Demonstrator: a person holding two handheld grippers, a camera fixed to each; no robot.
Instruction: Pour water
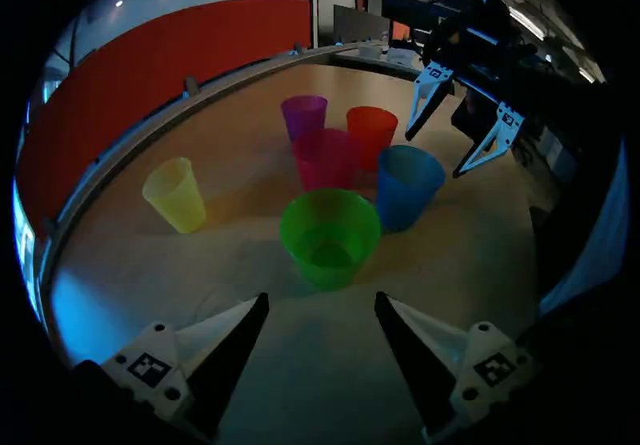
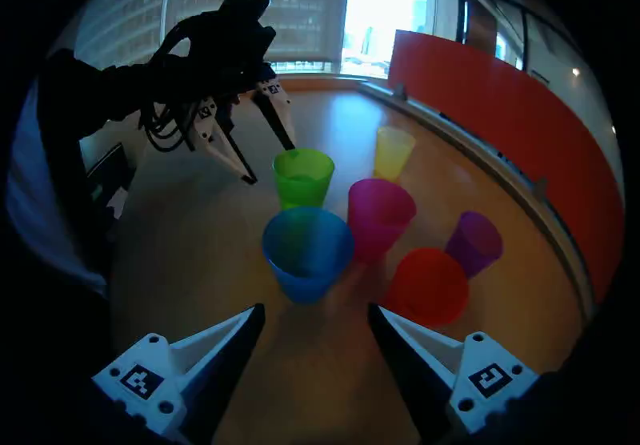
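We held our left gripper [image 1: 318,296] and right gripper [image 2: 314,307] apart and empty, just near of the green cup [image 1: 330,237] and blue cup [image 2: 308,253] clustered on the table [image 1: 320,381], both seemingly light, squashable plastic, best gripped gently mid-wall.

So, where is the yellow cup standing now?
In the left gripper view the yellow cup stands apart at the left, nearest the green cup, on the side of the red wall.
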